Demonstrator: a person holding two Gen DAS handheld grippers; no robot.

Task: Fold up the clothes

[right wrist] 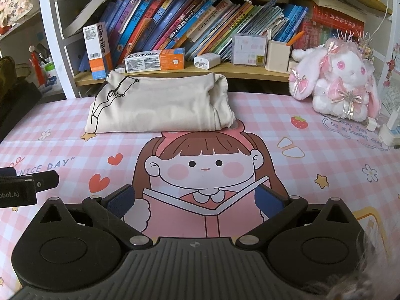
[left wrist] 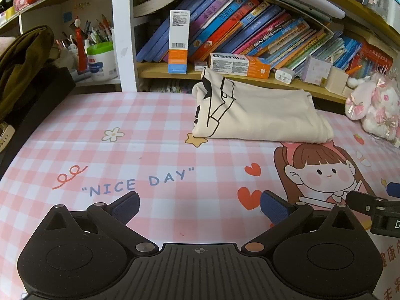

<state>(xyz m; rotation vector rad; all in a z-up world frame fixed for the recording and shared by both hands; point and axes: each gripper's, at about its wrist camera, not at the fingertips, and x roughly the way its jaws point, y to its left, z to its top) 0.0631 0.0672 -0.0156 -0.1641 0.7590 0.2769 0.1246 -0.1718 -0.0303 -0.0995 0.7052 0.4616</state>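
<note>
- The left gripper (left wrist: 200, 206) hovers low over the desk with its blue-padded fingers (left wrist: 126, 206) spread wide and nothing between them.
- The right gripper (right wrist: 195, 200) is likewise spread wide and empty, its pads (right wrist: 268, 201) apart over the printed open book on the desk mat.
- Each gripper shows at the edge of the other's view, so the two sit just beside each other, side by side (left one over the "NICE DAY" lettering).
- Directly beneath both lies the pink checked desk mat (left wrist: 155, 115) with its cartoon girl print (right wrist: 202, 165); the stretch between the grippers and the garment is bare.
- Ahead of both, well apart from the fingers, rests the cream garment with a black line drawing (right wrist: 160, 107), already gathered into a compact folded bundle at the far edge of the mat, just in front of the lower bookshelf (right wrist: 250, 72).
- Beyond it stand toothpaste boxes (right wrist: 155, 60) and a row of leaning books (right wrist: 175, 30); to the right of the right gripper sits a pink-and-white plush rabbit (right wrist: 340, 80).
- My reading: the folding looks finished or nearly so (the bundle's right end is a little bunched).
- A next move, if any, would call for reaching forward with both grippers to tidy that end, or for fetching another garment; an olive-brown one (left wrist: 22, 57) is heaped at the far left.
</note>
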